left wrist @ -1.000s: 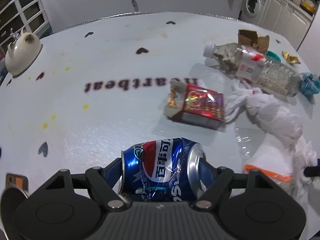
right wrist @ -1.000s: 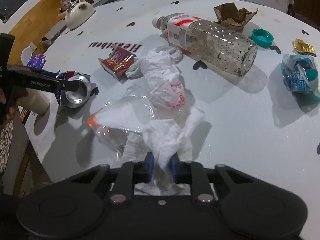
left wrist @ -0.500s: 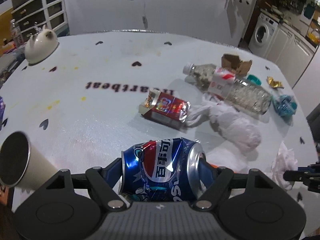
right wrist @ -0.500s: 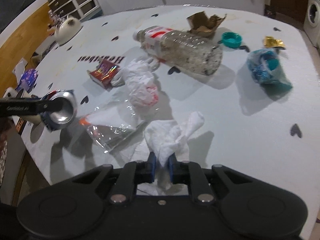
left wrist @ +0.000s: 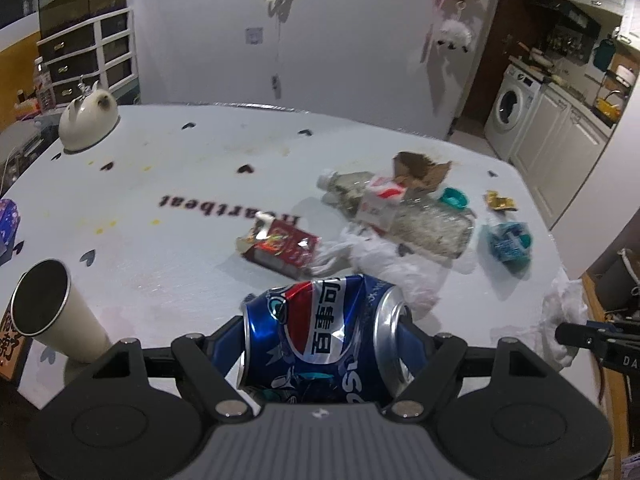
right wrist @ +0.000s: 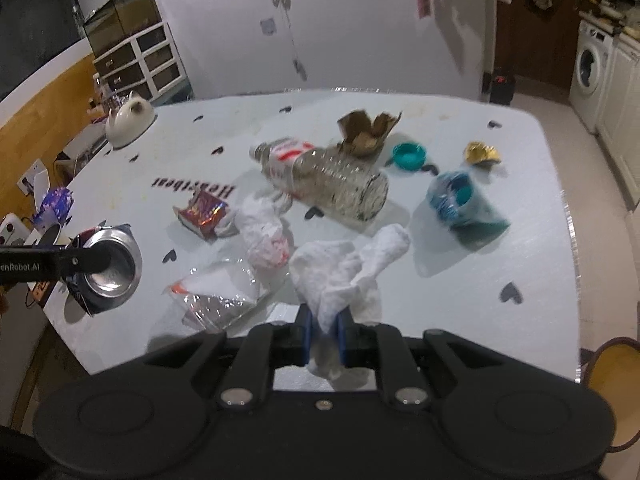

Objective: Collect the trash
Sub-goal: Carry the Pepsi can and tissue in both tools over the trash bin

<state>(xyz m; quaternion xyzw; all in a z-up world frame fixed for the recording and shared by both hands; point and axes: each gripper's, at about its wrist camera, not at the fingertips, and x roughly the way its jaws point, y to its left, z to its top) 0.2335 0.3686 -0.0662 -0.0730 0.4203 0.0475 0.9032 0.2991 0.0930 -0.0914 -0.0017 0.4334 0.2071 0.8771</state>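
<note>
My left gripper [left wrist: 320, 344] is shut on a crushed blue Pepsi can [left wrist: 320, 340] and holds it above the near edge of the white table [left wrist: 180, 184]. The can also shows in the right wrist view [right wrist: 106, 266] at the left. My right gripper [right wrist: 323, 330] is shut on a crumpled white tissue [right wrist: 344, 276], lifted off the table. The tissue shows in the left wrist view [left wrist: 562, 316] at the right edge.
On the table lie a clear plastic bottle [right wrist: 324, 178], a red carton [right wrist: 204, 214], a white plastic bag [right wrist: 264, 236], a clear wrapper [right wrist: 216, 296], torn cardboard [right wrist: 366, 132], a teal cap [right wrist: 408, 155], a gold wrapper [right wrist: 482, 154] and a crushed blue bottle [right wrist: 460, 204]. A paper cup [left wrist: 52, 316] and a white teapot [left wrist: 88, 120] stand at the left.
Both grippers have risen and drawn back from the table, the left with the can, the right with the tissue. The trash on the table has not moved.
</note>
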